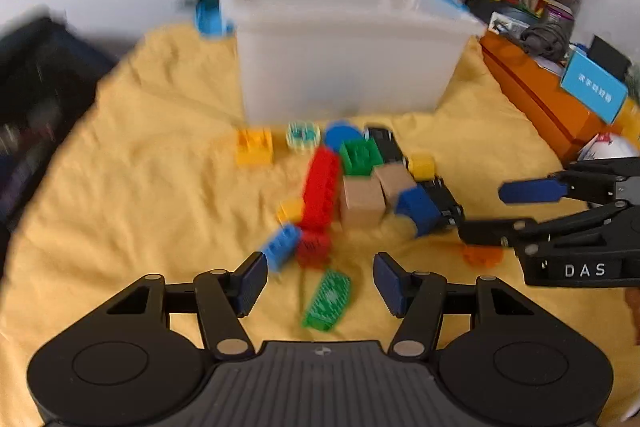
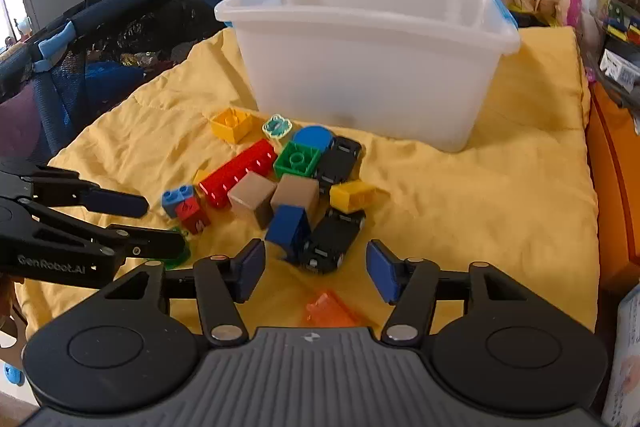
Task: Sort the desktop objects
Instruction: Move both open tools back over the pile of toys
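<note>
On a yellow quilted cloth point(image 2: 460, 195), before a translucent white plastic bin point(image 2: 368, 59): scattered coloured plastic bricks point(image 2: 236, 175), 2 grippers, left point(image 1: 320, 281) and right point(image 2: 316, 269), jaws apart, empty.

A yellow quilt point(image 2: 480, 195) carries a white bin point(image 2: 368, 67) beyond the grippers, with bricks point(image 2: 236, 177), wooden cubes point(image 2: 294, 195) and toy cars point(image 2: 332, 239) nearer them.

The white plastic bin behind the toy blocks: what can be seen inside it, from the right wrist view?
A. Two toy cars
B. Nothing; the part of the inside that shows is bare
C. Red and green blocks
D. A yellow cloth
B: in the right wrist view the white plastic bin shows only bare walls inside, while the blocks, such as the long red block, lie on the yellow cloth in front of it.
</note>
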`<control>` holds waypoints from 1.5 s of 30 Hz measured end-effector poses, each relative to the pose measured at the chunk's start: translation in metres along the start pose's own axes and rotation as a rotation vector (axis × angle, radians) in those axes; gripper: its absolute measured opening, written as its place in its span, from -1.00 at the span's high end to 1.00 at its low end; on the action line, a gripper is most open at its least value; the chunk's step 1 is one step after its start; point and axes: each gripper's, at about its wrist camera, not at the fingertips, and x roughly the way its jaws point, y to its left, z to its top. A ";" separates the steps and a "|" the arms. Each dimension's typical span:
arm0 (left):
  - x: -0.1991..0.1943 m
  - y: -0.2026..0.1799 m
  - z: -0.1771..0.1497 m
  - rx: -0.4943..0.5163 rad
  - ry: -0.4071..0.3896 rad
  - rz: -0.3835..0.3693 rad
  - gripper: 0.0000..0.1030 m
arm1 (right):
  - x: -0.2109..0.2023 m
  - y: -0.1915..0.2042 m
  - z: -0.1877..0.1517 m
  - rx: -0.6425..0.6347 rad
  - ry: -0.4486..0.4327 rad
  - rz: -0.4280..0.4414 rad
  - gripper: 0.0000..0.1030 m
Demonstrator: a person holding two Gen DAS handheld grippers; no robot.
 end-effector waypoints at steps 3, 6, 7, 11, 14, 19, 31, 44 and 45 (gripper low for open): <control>-0.012 -0.009 0.003 0.055 -0.063 0.058 -0.43 | -0.004 0.001 -0.009 0.011 0.002 0.005 -0.23; -0.016 -0.009 0.005 -0.005 -0.063 0.058 -0.43 | -0.004 0.001 -0.015 0.036 0.008 0.023 -0.24; -0.017 -0.009 0.004 -0.017 -0.063 0.051 -0.43 | -0.004 0.001 -0.016 0.042 0.008 0.026 -0.24; -0.017 -0.011 -0.003 -0.018 -0.041 0.033 -0.43 | -0.007 -0.001 -0.017 0.051 -0.003 0.033 -0.29; -0.014 -0.020 -0.008 0.041 -0.009 0.019 -0.43 | -0.009 0.000 -0.017 0.041 -0.004 0.039 -0.29; -0.021 -0.037 -0.012 0.118 -0.051 0.031 -0.43 | -0.009 0.000 -0.019 0.030 0.002 0.053 -0.30; -0.011 -0.029 -0.009 0.031 0.008 0.043 -0.43 | -0.008 -0.001 -0.019 0.019 0.004 0.062 -0.30; 0.001 -0.022 -0.014 -0.044 0.082 -0.105 -0.44 | -0.005 -0.005 -0.017 0.010 0.008 0.060 -0.34; 0.002 -0.022 -0.015 -0.038 0.090 -0.104 -0.43 | -0.004 -0.005 -0.017 0.006 0.010 0.068 -0.34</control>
